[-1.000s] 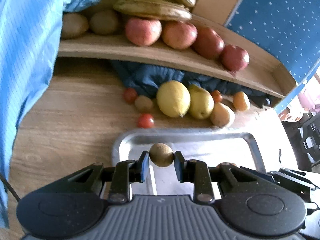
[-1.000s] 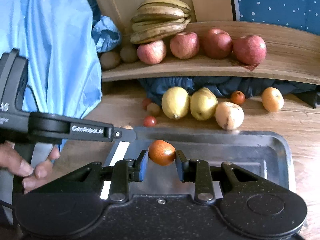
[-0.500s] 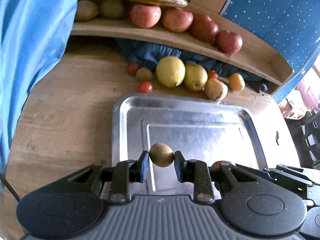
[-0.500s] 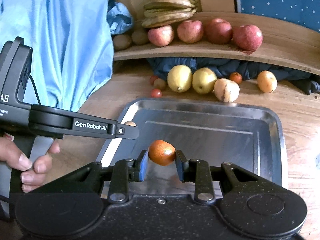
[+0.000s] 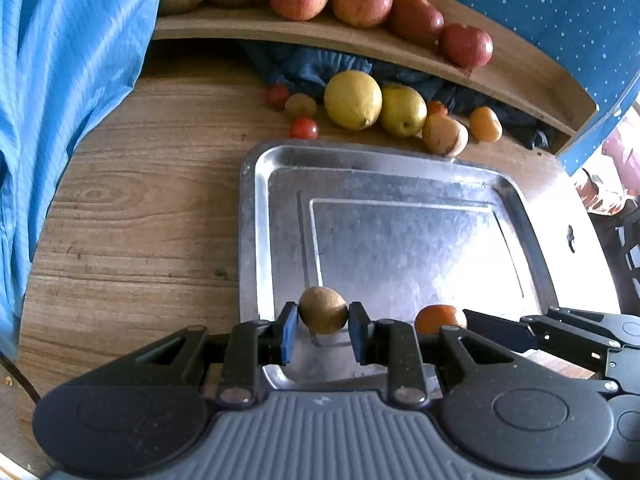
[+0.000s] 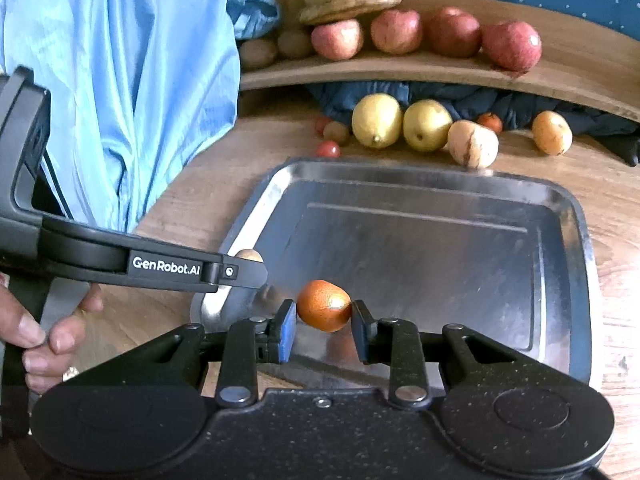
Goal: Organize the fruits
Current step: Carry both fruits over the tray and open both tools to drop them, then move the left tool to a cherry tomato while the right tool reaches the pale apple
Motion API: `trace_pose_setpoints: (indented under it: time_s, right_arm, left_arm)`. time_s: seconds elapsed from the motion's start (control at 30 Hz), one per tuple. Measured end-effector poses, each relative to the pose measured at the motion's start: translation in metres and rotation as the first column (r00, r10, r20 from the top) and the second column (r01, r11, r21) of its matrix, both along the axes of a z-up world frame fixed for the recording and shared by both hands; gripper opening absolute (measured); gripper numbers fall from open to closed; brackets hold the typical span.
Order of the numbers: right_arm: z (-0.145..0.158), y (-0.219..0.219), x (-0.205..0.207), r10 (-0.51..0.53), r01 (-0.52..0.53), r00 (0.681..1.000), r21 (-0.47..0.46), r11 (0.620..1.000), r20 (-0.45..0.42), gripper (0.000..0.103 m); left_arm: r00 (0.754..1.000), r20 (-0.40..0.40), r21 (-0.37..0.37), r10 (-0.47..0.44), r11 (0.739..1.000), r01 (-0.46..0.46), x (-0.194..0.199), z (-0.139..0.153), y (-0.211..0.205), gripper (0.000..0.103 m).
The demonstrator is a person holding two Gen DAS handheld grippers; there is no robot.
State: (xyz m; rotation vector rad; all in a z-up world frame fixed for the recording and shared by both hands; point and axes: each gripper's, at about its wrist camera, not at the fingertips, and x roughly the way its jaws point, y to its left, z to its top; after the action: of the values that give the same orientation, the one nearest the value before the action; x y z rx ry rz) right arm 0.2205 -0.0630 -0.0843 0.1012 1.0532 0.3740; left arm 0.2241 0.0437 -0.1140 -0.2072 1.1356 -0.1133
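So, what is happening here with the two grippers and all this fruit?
A person holds a gripper in each hand and is sorting fruit. The left gripper is shut on a small brown kiwi-like fruit, and the right gripper is shut on a small orange citrus fruit. Both hang over the near end of a bare silver metal tray. Yellow pears and small tomatoes lie on the wooden table beyond it; red apples sit on the shelf.
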Motion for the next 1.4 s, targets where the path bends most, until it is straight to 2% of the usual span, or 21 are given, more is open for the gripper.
trace_pose_setpoints:
  time_s: [0.3, 0.67, 0.77, 0.87, 0.97, 1.03, 1.1, 1.23, 1.3, 1.4]
  right_arm:
    - [-0.009, 0.004, -0.005, 0.027, -0.028, 0.999, -0.024, 0.999, -0.03, 0.031]
    - [-0.011, 0.004, -0.009, 0.03, -0.031, 0.999, -0.041, 0.999, -0.026, 0.033]
    - [-0.009, 0.003, -0.011, 0.021, -0.022, 1.0, -0.048, 0.999, -0.02, 0.036]
    - [-0.004, 0.0, -0.017, 0.014, -0.014, 1.0, -0.053, 0.998, 0.006, 0.047]
    - [0.003, -0.005, -0.023, 0.002, -0.001, 0.999, -0.059, 0.998, 0.032, 0.054]
    - [0.008, -0.008, -0.029, -0.007, 0.01, 0.999, -0.07, 0.998, 0.05, 0.062]
    - [0.013, -0.012, -0.035, -0.025, 0.031, 0.997, -0.079, 0.996, 0.069, 0.073]
    - [0.024, -0.019, -0.047, -0.062, 0.071, 0.993, -0.092, 0.993, 0.102, 0.088]
    - [0.028, -0.022, -0.052, -0.073, 0.084, 0.991, -0.096, 0.992, 0.11, 0.094]
    - [0.033, -0.025, -0.059, -0.091, 0.104, 0.989, -0.115, 0.988, 0.119, 0.098]
  left_arm:
    - [1.0, -0.02, 0.011, 0.004, 1.0, -0.004, -0.004, -0.003, -0.002, 0.03]
    - [1.0, -0.017, 0.021, 0.026, 0.999, -0.025, -0.014, -0.001, 0.002, 0.031]
    - [0.999, -0.006, 0.015, 0.031, 0.999, -0.031, -0.019, 0.003, 0.004, 0.045]
    - [0.999, 0.021, 0.014, 0.026, 1.0, -0.027, -0.024, 0.008, 0.001, 0.059]
    - [0.999, 0.037, 0.01, 0.02, 1.0, -0.02, -0.03, 0.013, -0.001, 0.064]
    - [0.999, 0.05, 0.009, 0.02, 1.0, -0.021, -0.035, 0.017, -0.002, 0.071]
    - [0.998, 0.06, 0.005, 0.026, 1.0, -0.026, -0.04, 0.021, -0.001, 0.084]
    - [0.997, 0.079, 0.009, 0.019, 1.0, -0.02, -0.051, 0.031, -0.001, 0.093]
    - [0.997, 0.08, 0.028, 0.014, 0.999, -0.016, -0.055, 0.034, -0.003, 0.101]
    - [0.997, 0.074, 0.053, 0.003, 0.999, -0.007, -0.061, 0.037, -0.006, 0.103]
